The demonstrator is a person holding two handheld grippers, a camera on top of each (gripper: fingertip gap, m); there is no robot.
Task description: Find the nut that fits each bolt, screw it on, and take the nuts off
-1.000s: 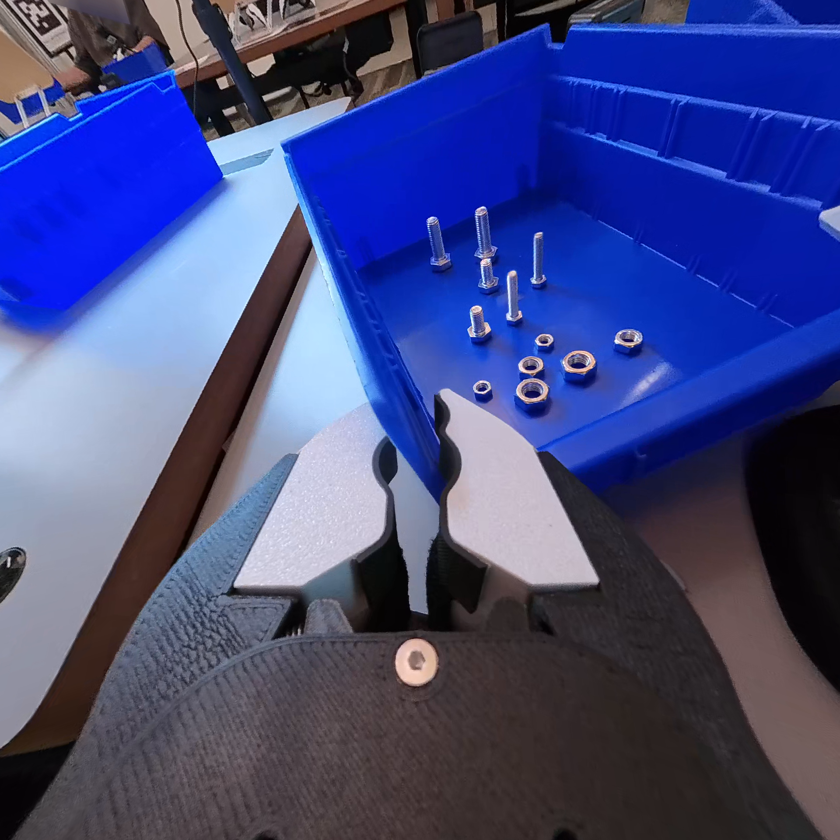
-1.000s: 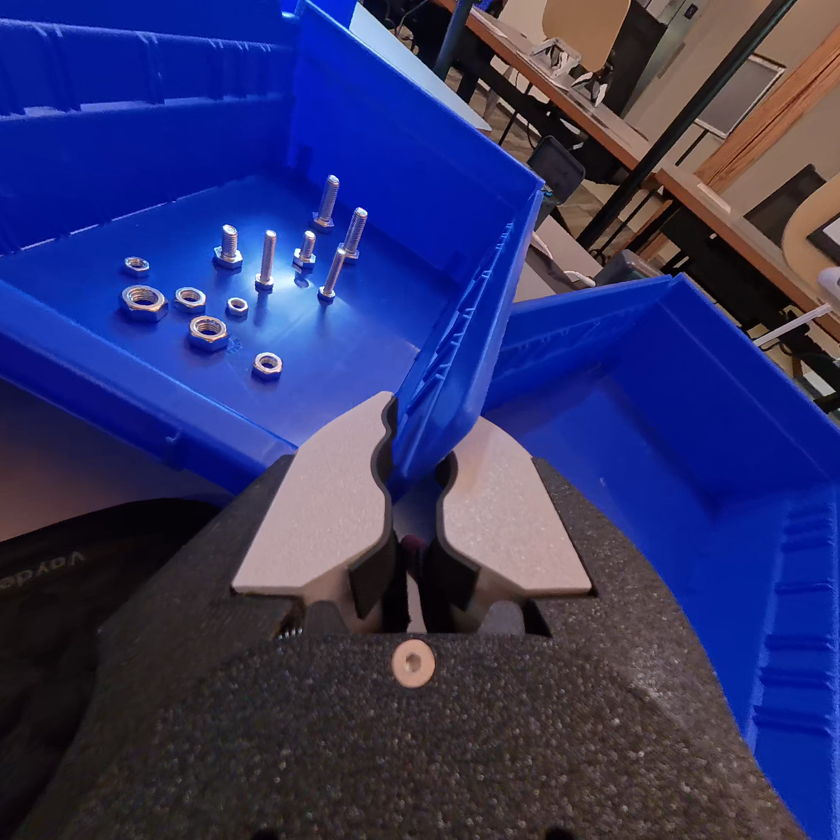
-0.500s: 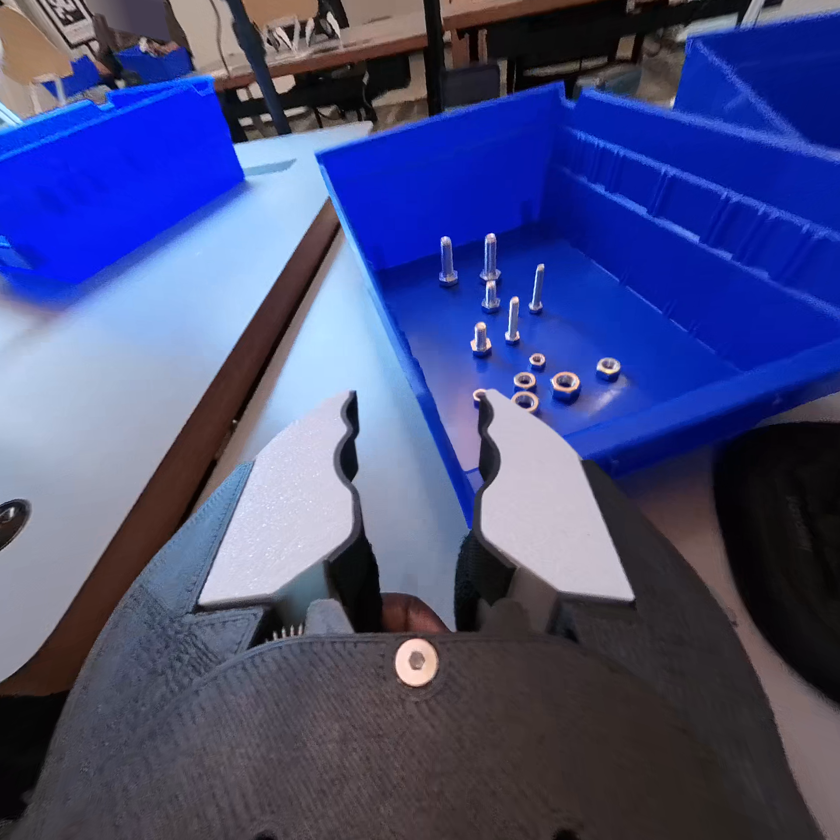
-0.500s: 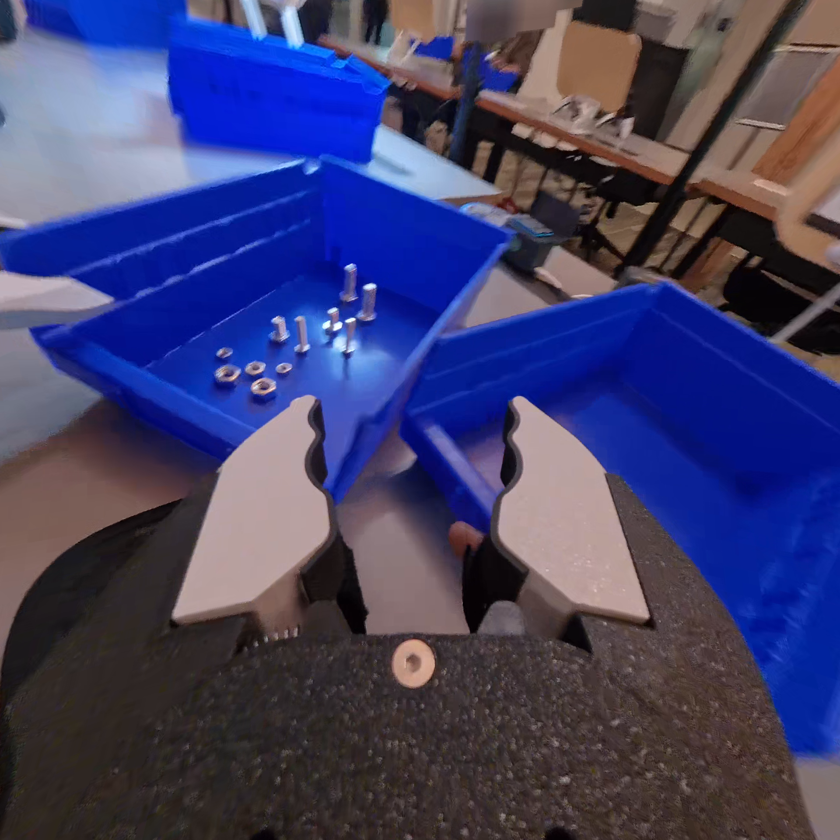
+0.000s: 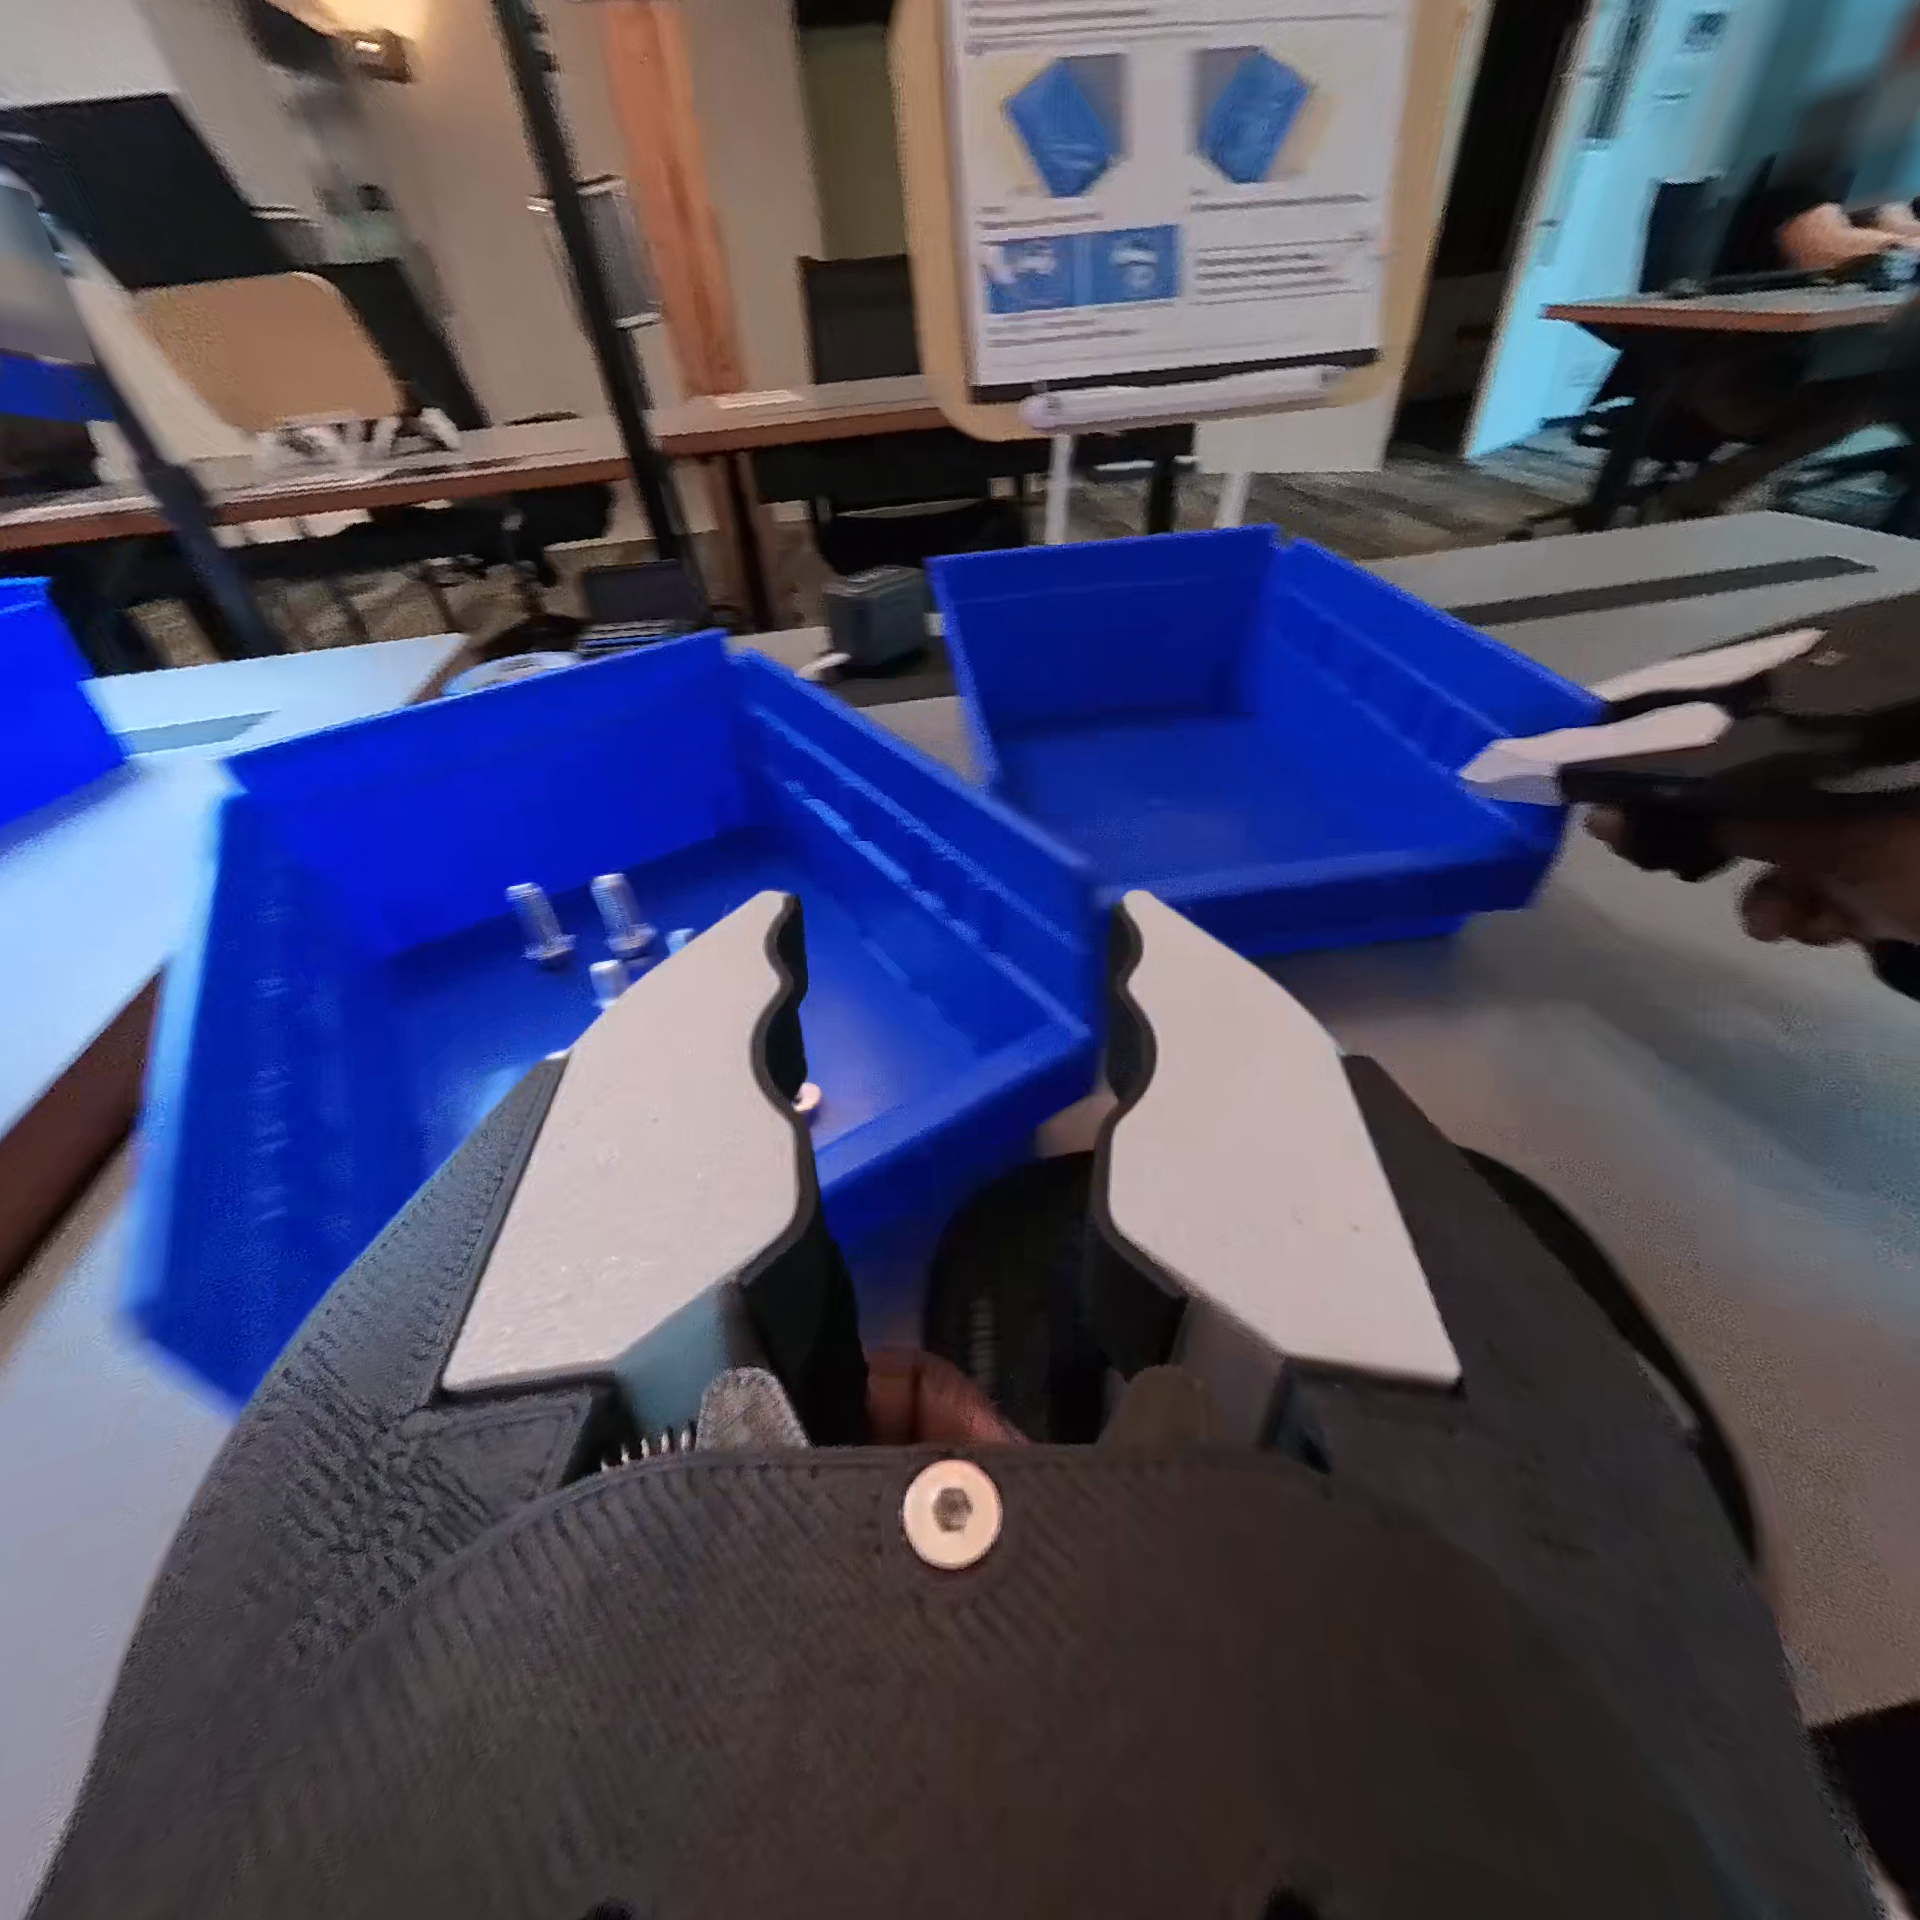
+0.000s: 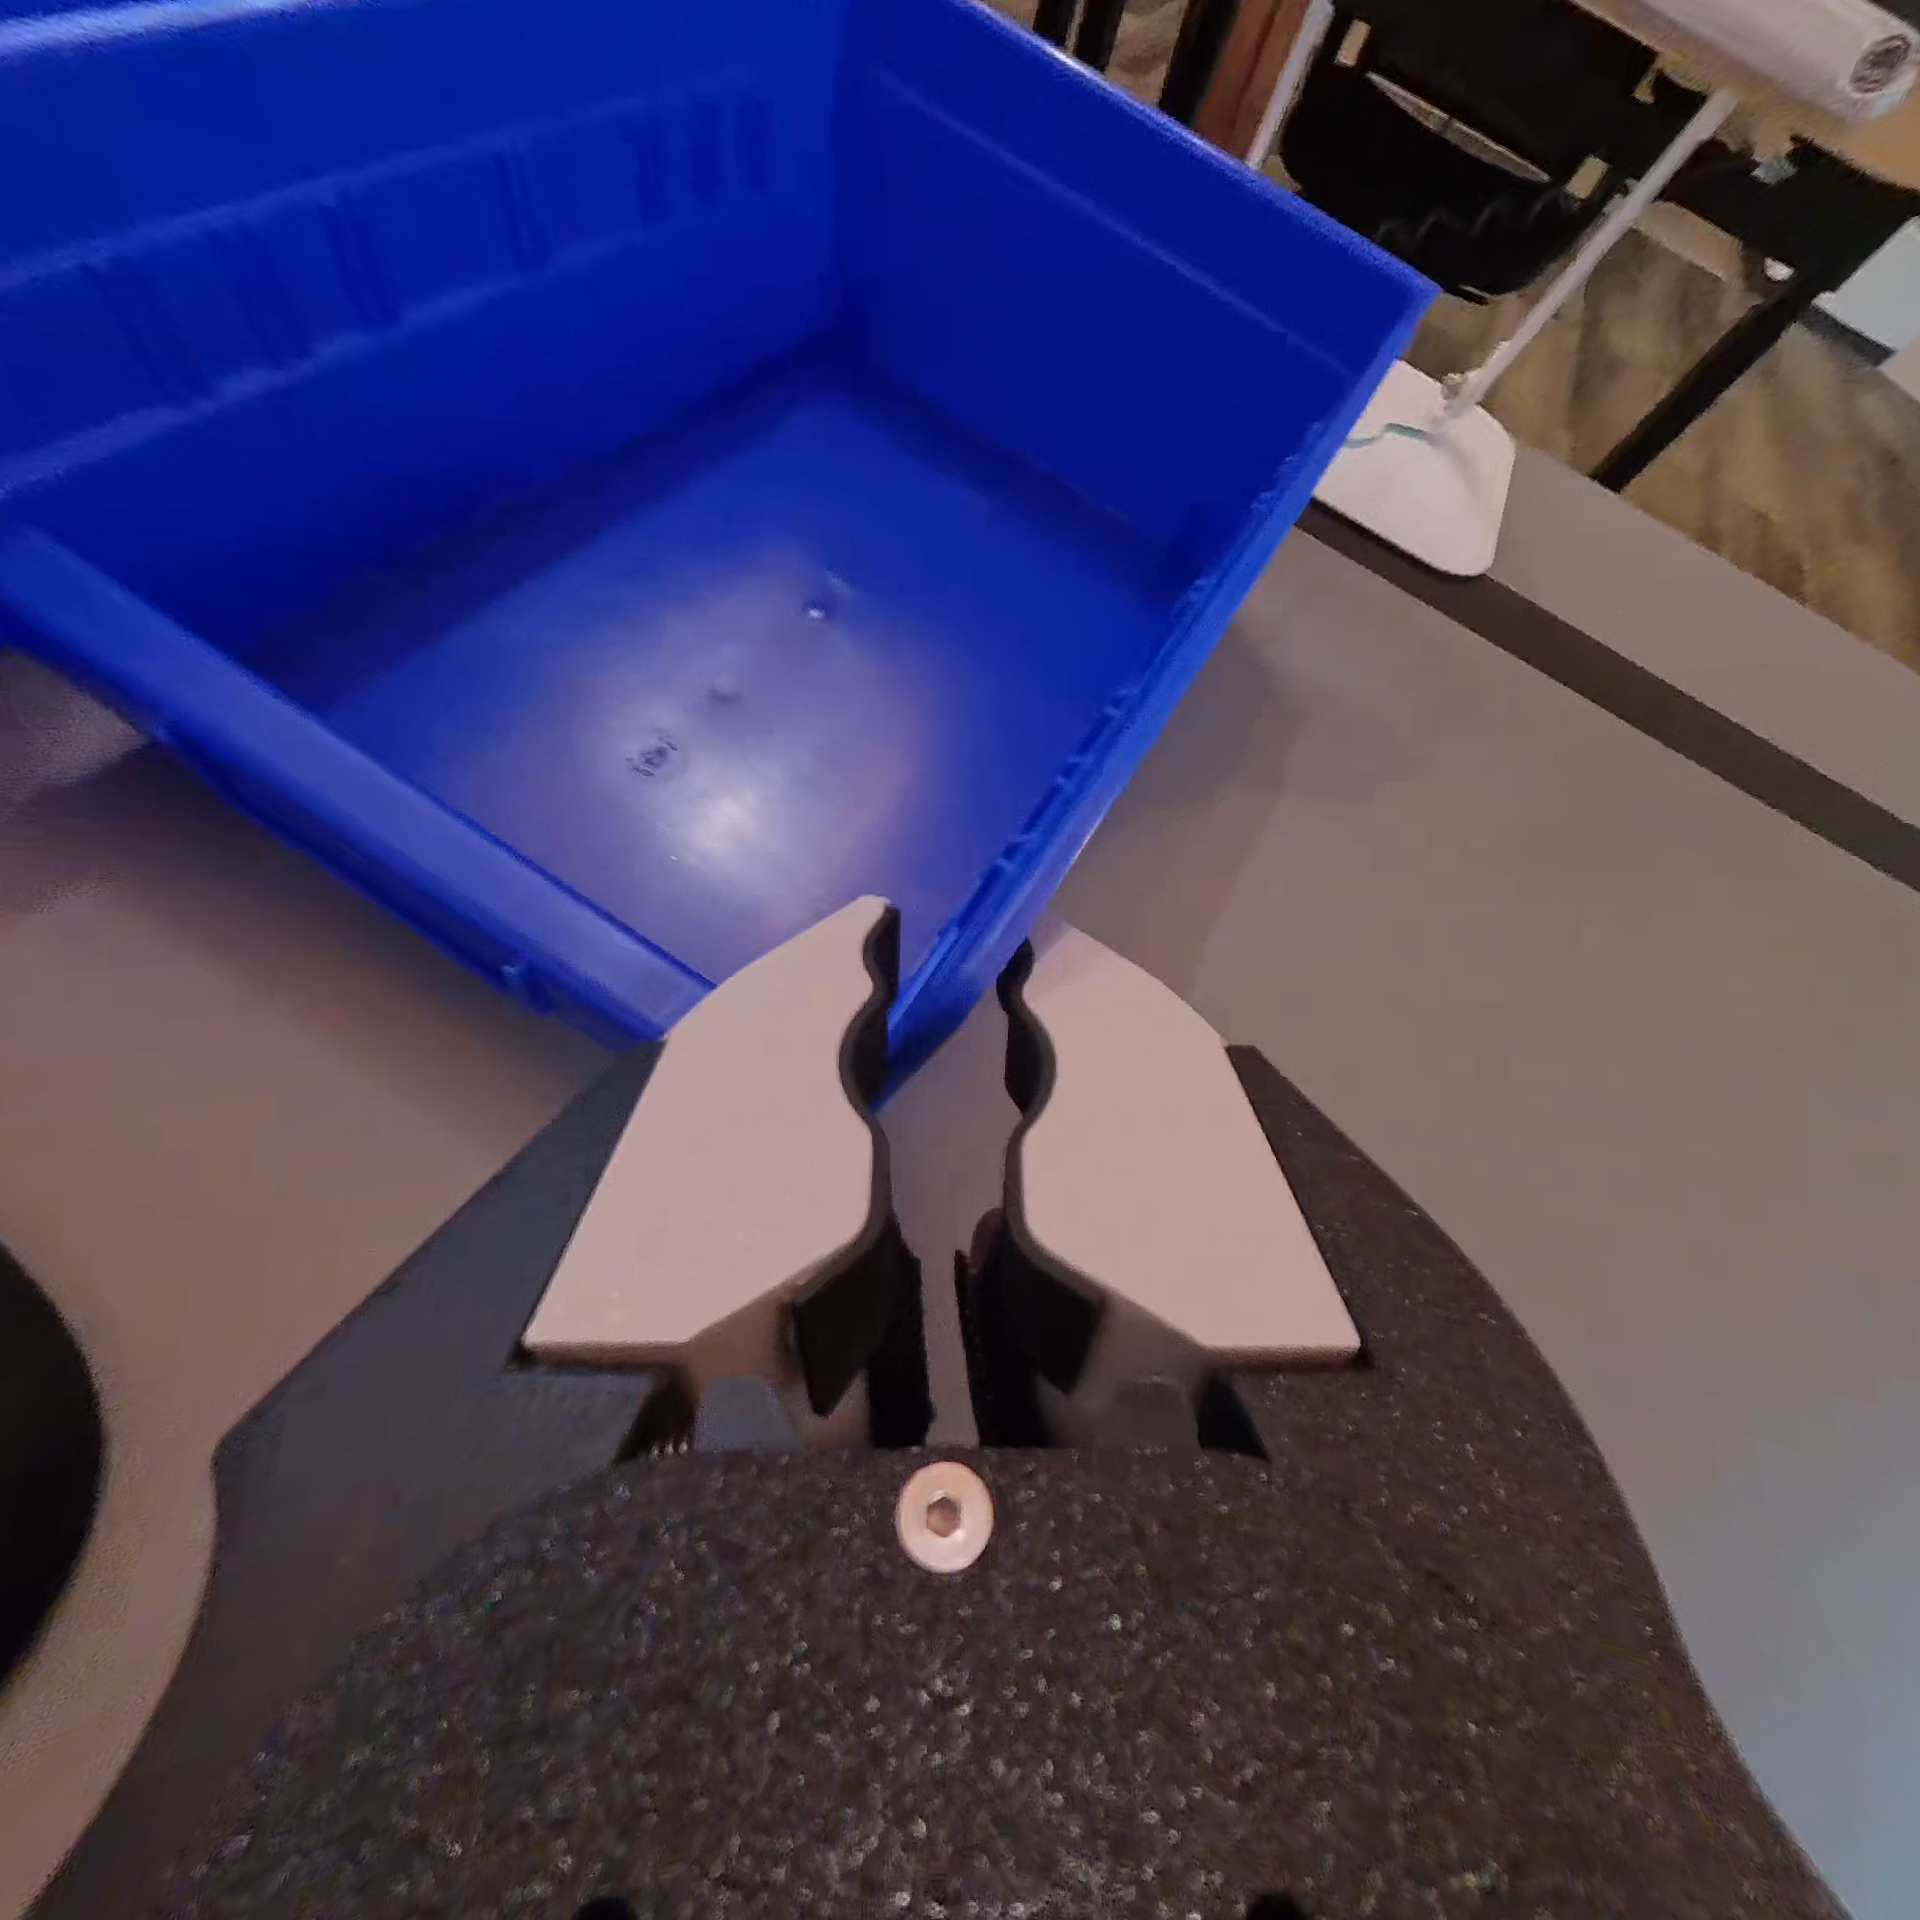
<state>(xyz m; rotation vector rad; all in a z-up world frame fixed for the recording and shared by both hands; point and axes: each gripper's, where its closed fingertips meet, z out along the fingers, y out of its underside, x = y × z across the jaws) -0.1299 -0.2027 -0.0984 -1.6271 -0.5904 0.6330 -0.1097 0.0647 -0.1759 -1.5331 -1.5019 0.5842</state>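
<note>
The grey table (image 5: pixel 1558 1091) carries two blue bins side by side.

The left bin (image 5: pixel 312 935) lies directly ahead of the left claw (image 5: pixel 951 935). Its near right corner sits behind the gap between that claw's fingers. The right bin (image 6: pixel 1299 436) lies ahead of the right claw (image 6: pixel 951 966) and extends to its left. In the left wrist view this bin stands beyond the left claw, to its right.

Left claw: the fingers are spread wide. Nothing lies between them; the bin corner behind the gap is not touched.

Right claw: the fingers are nearly closed and straddle the right bin's side wall at its near corner. The left finger (image 6: pixel 748 1091) is inside the bin and the right finger (image 6: pixel 1132 1091) is outside. The wall lies against the left pad. Contact at the right pad cannot be told. The left wrist view shows this claw at the far right, at the same wall.

The bolts (image 5: pixel 582 925) stand upright on the left bin's floor, just beyond and left of the left claw's left finger (image 5: pixel 665 1122). That finger hides some of them. One small metal piece (image 5: pixel 805 1094), which may be a nut, shows at this finger's inner edge. The other nuts are hidden. The view is blurred.
</note>
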